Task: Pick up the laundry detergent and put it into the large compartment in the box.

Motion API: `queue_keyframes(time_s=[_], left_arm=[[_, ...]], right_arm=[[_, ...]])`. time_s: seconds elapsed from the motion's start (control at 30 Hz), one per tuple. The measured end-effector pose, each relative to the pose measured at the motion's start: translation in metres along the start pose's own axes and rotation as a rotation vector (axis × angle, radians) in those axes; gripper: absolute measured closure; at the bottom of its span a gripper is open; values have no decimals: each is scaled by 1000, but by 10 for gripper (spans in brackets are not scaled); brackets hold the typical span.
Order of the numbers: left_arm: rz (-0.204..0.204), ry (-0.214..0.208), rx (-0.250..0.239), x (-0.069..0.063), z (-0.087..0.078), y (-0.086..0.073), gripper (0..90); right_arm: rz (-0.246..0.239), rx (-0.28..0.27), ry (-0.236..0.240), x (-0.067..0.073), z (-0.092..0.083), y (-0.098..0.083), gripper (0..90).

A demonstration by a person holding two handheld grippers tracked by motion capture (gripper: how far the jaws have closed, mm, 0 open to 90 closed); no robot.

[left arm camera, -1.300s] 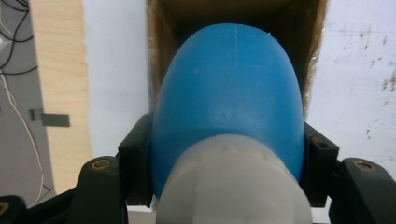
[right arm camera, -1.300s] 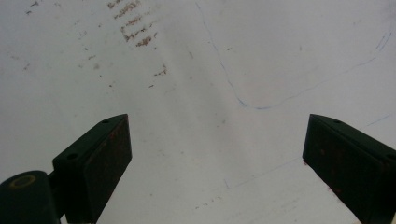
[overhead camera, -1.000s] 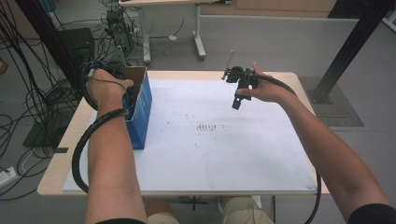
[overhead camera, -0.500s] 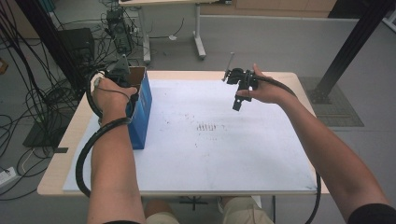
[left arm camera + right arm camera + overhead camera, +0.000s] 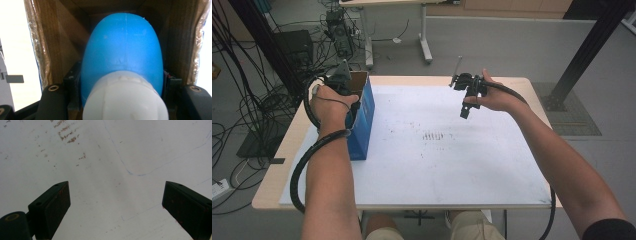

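The left gripper [image 5: 120,100] is clamped on a blue bottle with a white cap [image 5: 122,57], held between its jaws inside the open blue box [image 5: 362,120], while the right gripper [image 5: 116,205], well apart, hangs wide open over the white tabletop [image 5: 105,157].

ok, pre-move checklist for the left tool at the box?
1. Left tool shut on bottle: ok, jaws flank the blue body just past the white cap.
2. Bottle inside box: ok, brown walls on both sides of it.
3. Bottle clear of the walls: cannot tell, close fit.
4. Box bottom free under the bottle: cannot tell, hidden.
5. Right tool open and holding nothing: ok, above the white table.
6. Right tool away from the box: ok, across the table.
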State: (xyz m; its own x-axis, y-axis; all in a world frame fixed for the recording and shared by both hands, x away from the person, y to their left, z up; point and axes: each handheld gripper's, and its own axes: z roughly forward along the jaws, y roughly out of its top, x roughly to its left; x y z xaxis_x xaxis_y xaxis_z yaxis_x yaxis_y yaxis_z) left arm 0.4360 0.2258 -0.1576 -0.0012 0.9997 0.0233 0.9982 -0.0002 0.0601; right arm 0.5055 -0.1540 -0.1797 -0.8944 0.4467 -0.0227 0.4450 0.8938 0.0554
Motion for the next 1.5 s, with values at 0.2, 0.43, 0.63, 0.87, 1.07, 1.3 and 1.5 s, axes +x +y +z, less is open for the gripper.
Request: queue_keyframes(time_s=[0.2, 0.43, 0.63, 0.87, 1.07, 1.3, 1.5], left_arm=[[-2, -3, -4, 1, 0, -1, 370], [-2, -5, -1, 1, 0, 0, 370], [-3, -5, -3, 2, 0, 0, 370], [2, -3, 0, 0, 0, 1, 371], [1, -7, 1, 2, 0, 1, 370], [2, -8, 3, 2, 0, 1, 370], [1, -7, 0, 2, 1, 0, 370]], right_arm=[[10, -5, -3, 0, 0, 0, 80], [23, -13, -1, -2, -1, -1, 81], [20, -15, 4, -3, -1, 0, 81], [18, -11, 6, -2, 1, 2, 81], [20, -14, 9, -2, 1, 2, 81], [18, -11, 8, -2, 1, 2, 81], [13, -11, 8, -1, 1, 2, 81]])
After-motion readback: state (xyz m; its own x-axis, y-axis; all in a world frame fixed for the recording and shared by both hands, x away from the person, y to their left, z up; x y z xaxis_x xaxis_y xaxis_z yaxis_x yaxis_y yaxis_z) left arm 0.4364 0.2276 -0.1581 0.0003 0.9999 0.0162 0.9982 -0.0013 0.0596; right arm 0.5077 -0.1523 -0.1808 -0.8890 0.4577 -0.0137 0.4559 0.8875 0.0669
